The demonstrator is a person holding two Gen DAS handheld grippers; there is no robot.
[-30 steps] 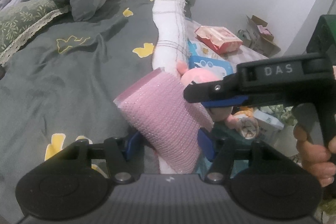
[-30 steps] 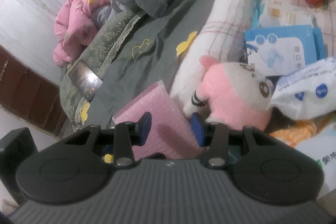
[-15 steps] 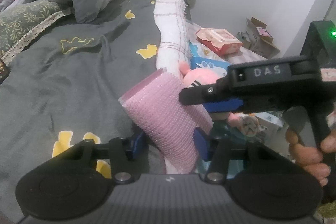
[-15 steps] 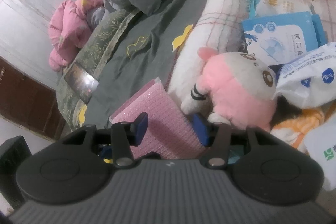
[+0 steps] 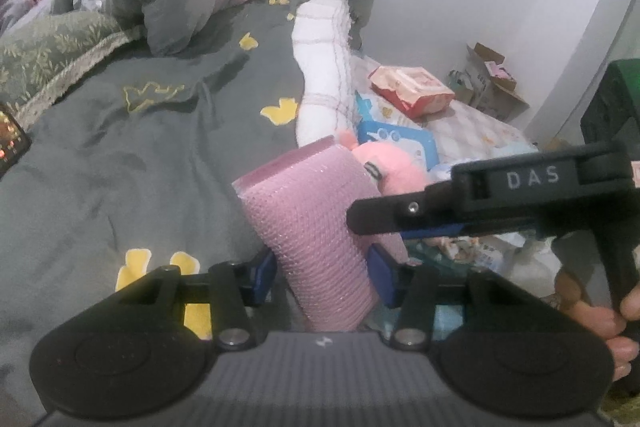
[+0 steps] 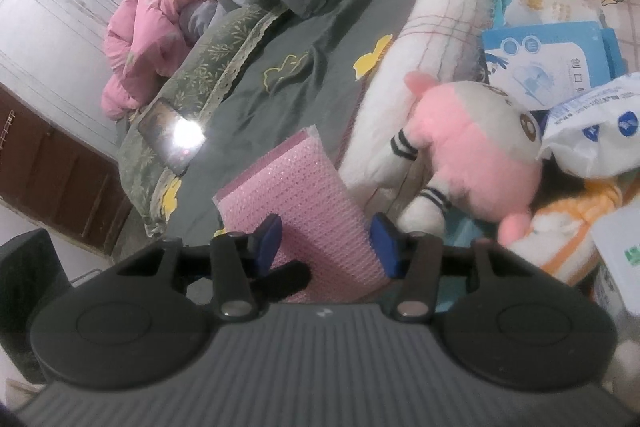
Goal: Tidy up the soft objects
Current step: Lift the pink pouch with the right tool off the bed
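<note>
The folded pink bubble wrap is being held off the bed, over its near right edge, just in front of the pink plush toy. Both tools are on it at once. The left tongs have just been closing and are pinching its near end between their blue pads. The right tongs have just been easing wider, yet the wrap is sitting between their pads with both pads against its sides.

The likeliest trouble is coming from that shared grip. The wrap is slick and springy, so a pinch that is loosening on one side is probably letting it slide — and if the two hands are drifting apart, the folded layers could be peeling open or pulling out of the weaker hold. Squeezing harder is risky too, since the bubbles are crushing easily and the fold could be buckling.

The two tools are also working very close together: one black finger of the right tongs is crossing over the wrap in the left wrist view, so a small twist could be knocking them against each other. A drop here would probably be sending the wrap into the clutter of packets on the right of the bed, or nudging the plush toy off its spot beside the white plaid bolster.
</note>
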